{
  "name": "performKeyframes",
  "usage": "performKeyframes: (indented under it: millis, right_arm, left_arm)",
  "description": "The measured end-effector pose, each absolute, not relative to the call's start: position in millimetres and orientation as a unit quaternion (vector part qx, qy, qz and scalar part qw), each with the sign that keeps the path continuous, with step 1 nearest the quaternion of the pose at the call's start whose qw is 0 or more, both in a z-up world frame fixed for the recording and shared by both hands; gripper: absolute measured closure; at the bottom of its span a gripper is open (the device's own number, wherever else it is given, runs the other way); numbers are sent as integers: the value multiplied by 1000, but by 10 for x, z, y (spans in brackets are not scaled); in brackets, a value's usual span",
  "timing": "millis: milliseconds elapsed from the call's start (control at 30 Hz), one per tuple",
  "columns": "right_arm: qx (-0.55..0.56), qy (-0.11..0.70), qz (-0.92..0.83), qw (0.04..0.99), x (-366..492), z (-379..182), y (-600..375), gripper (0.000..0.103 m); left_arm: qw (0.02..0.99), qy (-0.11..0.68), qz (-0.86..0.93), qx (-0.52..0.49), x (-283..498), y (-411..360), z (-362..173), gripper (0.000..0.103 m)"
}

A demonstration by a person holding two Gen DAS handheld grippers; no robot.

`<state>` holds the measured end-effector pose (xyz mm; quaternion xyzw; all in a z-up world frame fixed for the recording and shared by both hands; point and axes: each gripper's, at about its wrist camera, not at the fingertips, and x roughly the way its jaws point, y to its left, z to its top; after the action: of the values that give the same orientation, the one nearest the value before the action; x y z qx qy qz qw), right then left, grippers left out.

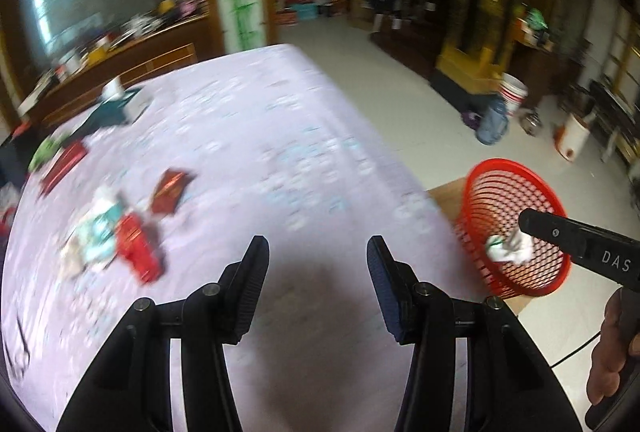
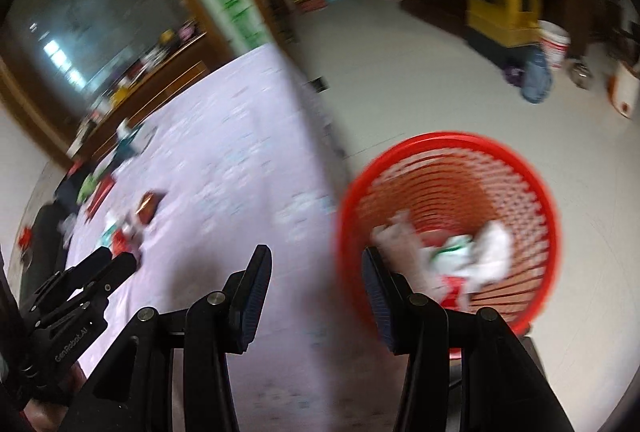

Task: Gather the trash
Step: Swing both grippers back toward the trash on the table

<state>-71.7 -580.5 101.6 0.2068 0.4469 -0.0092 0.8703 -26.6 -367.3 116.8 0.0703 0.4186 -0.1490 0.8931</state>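
Loose trash lies on the lilac tablecloth (image 1: 248, 135): a red wrapper (image 1: 138, 252), a dark red packet (image 1: 170, 191) and white and teal paper (image 1: 96, 232). My left gripper (image 1: 318, 272) hovers open over the cloth, to the right of that litter, with nothing between its fingers. A red mesh basket (image 1: 532, 191) stands on a wooden stool (image 1: 448, 195) just off the table's right edge. Crumpled white paper (image 2: 472, 256) lies inside the basket (image 2: 520, 167). My right gripper (image 2: 316, 282) is open and empty, near the basket's left rim. In the left wrist view the right gripper (image 1: 526, 223) reaches over the basket.
More items lie at the table's far left: a red box (image 1: 64, 161), a green thing (image 1: 46, 149) and a dark teal box (image 1: 112, 111). A wooden sideboard (image 1: 120, 63) stands behind. A white bucket (image 1: 514, 93) and a blue bag (image 1: 494, 123) sit on the pale floor.
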Motion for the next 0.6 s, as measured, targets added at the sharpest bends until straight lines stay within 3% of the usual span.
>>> performKeyframes:
  millis: [367,600]
  right_arm:
    - [173,490,88,850,-687,948,-4470,52]
    - [123,486,139,854,-429,1029,-3616,42]
  left_arm:
    - [901,424,-88,20,-577,-2276,1192,53]
    - [907,419,-34,-9,-775,-1362,1235,49]
